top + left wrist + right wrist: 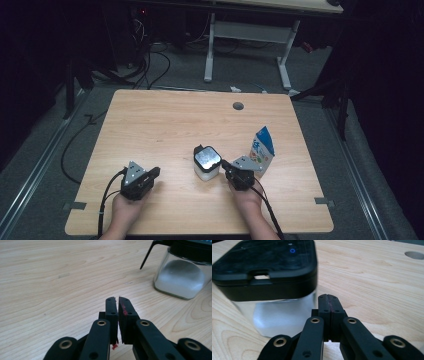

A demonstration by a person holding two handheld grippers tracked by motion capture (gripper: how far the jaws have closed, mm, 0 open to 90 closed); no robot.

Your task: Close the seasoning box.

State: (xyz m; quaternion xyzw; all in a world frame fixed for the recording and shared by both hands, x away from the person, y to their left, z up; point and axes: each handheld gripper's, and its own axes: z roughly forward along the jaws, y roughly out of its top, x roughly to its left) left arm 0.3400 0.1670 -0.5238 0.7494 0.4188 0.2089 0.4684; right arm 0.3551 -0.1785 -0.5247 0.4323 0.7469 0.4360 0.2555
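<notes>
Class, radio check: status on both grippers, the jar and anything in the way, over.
Left gripper empty, jaws a slit apart, short of jar. Right gripper shut, empty, beside the black-lidded jar. Blue-and-white pouch stands just behind right gripper.

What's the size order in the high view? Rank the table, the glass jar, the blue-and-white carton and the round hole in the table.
Largest to smallest:
1. Table
2. Glass jar and blue-and-white carton: they look alike in size, so no ranking between them.
3. Round hole

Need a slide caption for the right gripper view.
Shut right gripper beside a black-lidded glass jar of white powder on the wooden table.
</notes>
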